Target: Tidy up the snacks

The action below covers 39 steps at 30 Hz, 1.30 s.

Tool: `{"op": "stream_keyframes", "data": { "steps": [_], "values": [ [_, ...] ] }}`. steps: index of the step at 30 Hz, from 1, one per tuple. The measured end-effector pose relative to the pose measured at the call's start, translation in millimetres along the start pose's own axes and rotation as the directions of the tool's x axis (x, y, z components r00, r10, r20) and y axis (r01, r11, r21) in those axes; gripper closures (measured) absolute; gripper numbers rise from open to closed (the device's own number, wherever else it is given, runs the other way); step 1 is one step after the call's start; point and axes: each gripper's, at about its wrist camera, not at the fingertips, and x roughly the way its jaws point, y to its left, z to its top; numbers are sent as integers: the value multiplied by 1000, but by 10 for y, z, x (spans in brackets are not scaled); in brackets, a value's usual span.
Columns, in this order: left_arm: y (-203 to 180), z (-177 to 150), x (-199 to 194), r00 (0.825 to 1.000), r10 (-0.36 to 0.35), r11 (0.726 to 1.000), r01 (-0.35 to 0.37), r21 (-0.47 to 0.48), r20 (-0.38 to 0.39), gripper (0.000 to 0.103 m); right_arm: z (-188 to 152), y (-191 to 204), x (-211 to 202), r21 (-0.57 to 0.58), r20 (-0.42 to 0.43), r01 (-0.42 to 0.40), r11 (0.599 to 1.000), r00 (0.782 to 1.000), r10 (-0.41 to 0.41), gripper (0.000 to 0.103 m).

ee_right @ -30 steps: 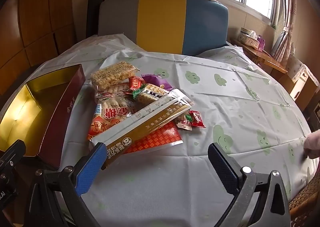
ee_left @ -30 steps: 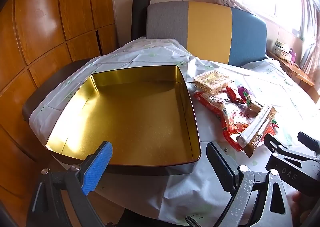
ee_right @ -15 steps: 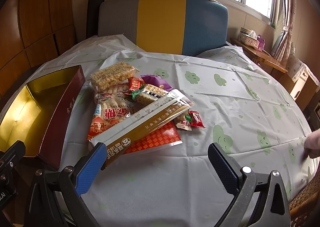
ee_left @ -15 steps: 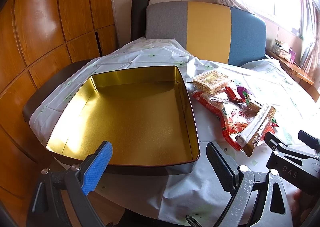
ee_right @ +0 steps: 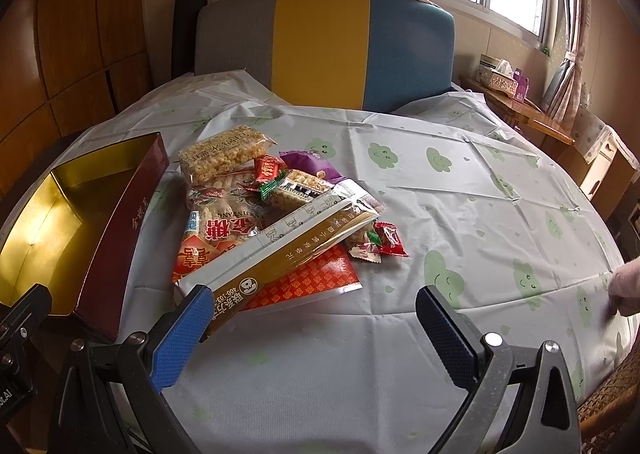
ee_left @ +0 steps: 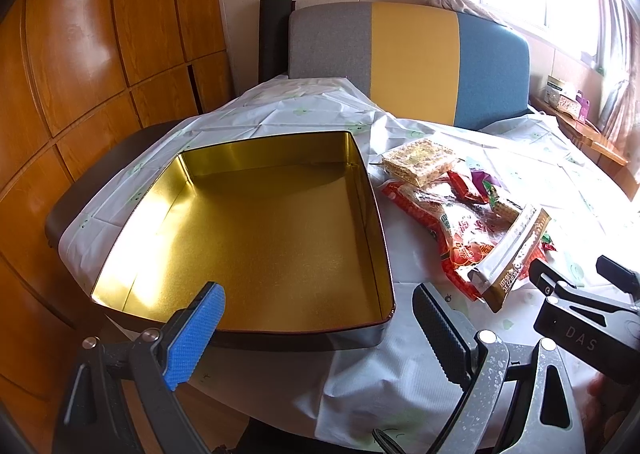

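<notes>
So there's this big tin [ee_left: 256, 238] sitting on the table [ee_right: 460, 214], gold inside, dark red outside, and nothing in it at all. Everything else I'll place off that tin. Just beside its right wall, on the cloud-print tablecloth [ee_right: 400, 354], is the snack pile [ee_right: 272, 214]: a rice-cracker block [ee_right: 224, 152] at the far end, a red bag with big characters [ee_right: 208, 238] touching the cloth right next to the tin, and a long gold-and-silver packet [ee_right: 288, 250] lying slanted across the top of the heap. A few small wrapped candies [ee_right: 380, 242] sit on the side of the pile away from the tin, plus a purple wrapper [ee_right: 304, 162] further back.

The left gripper [ee_left: 316, 318] hovers over the tin's near edge, jaws spread wide, holding nothing. The right gripper [ee_right: 312, 326] is off to the tin's right, just short of the near end of the long packet, jaws also wide apart and empty; its blue pad [ee_right: 180, 338] is close to the packet's tip but I can't tell if it touches. Behind the tin stands a chair [ee_right: 324, 46] in grey, yellow and blue.
</notes>
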Motion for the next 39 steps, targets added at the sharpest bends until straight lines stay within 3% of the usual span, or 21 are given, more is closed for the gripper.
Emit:
{"op": "stream_keyframes", "data": {
  "steps": [9, 15, 20, 24, 26, 27, 31, 34, 36, 39],
  "values": [
    [-36, 33, 29, 1000, 10, 999, -9, 34, -19, 8, 240, -137, 42, -32, -24, -50, 998, 998, 49, 1],
    [-74, 42, 91, 999, -21, 999, 23, 40, -40, 8, 626, -565, 223, -19, -106, -104, 994, 989, 102, 1],
    [-135, 79, 143, 998, -31, 997, 34, 62, -47, 9, 886, -1037, 462, -39, -114, -35, 999, 993, 30, 1],
    [-197, 175, 221, 996, -50, 994, 56, 96, -70, 17, 887, -1435, 706, 23, -139, 8, 1000, 990, -4, 1],
    [-262, 223, 260, 994, -67, 990, 76, 120, -82, 22, 858, -1578, 849, 81, -220, 38, 996, 975, -20, 4],
    [-293, 241, 273, 992, -85, 987, 96, 130, -89, 24, 854, -1636, 880, 124, -238, 17, 992, 971, 13, 7],
    [-591, 319, 361, 980, -162, 953, 186, 239, -116, 27, 851, -1660, 931, 173, -263, -25, 985, 962, 71, 7],
    [-876, 372, 442, 964, -218, 907, 257, 333, -149, 28, 843, -1640, 908, 192, -263, -58, 980, 959, 108, 7],
    [-1024, 397, 473, 943, -272, 875, 326, 357, -193, 28, 845, -1636, 910, 204, -261, -67, 977, 958, 120, 7],
    [-1326, 414, 621, 931, -289, 824, 361, 437, -223, 28, 850, -1627, 904, 205, -260, -77, 976, 957, 131, 7]
  ]
}}
